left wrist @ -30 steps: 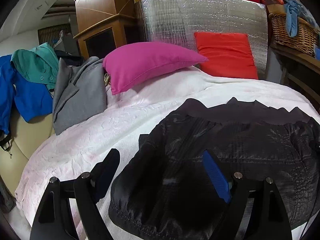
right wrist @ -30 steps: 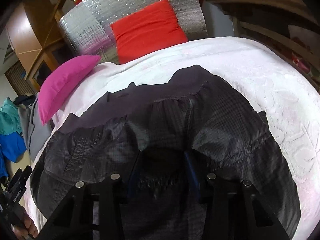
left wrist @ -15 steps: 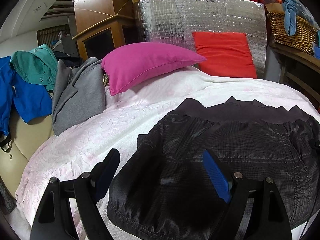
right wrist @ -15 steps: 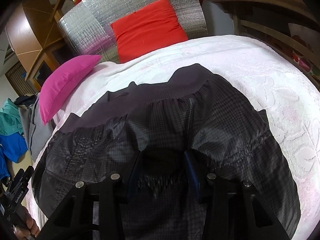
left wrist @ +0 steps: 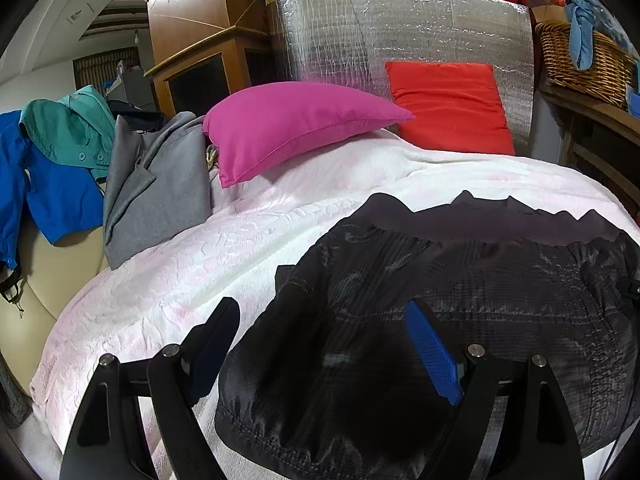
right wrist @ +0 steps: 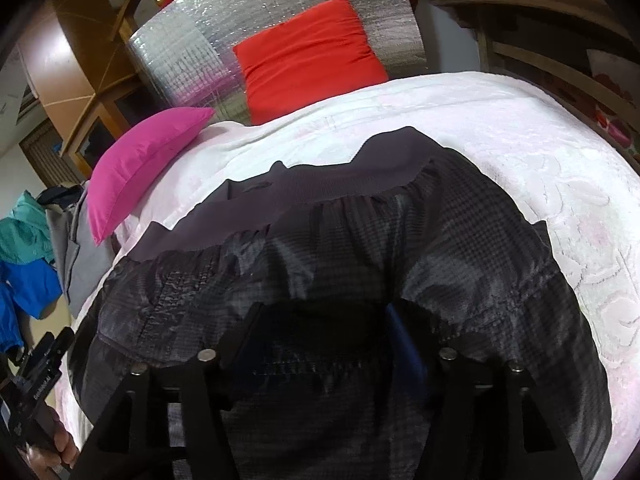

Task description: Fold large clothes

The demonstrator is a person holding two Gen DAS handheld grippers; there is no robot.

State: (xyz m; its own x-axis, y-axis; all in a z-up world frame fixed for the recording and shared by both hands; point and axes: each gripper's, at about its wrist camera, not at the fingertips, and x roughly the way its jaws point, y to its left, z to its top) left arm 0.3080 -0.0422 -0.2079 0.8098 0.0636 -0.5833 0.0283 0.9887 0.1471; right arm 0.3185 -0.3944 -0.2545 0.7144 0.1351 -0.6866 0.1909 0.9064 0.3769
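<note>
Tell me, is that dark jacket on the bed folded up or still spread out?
Partly folded, it seems: the dark jacket lies as a compact block on the white blanket, its ribbed hem across the far edge. No sleeves show; layers underneath cannot be seen.

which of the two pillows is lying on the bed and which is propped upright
The pink pillow lies on the white blanket. The red pillow stands upright against the silver foil panel at the head of the bed.

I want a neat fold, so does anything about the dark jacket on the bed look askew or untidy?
Yes. The dark jacket lies rumpled on the white blanket: its ribbed hem runs wavy, with peaks sticking up. The right gripper is opening over a bunched fold.
</note>
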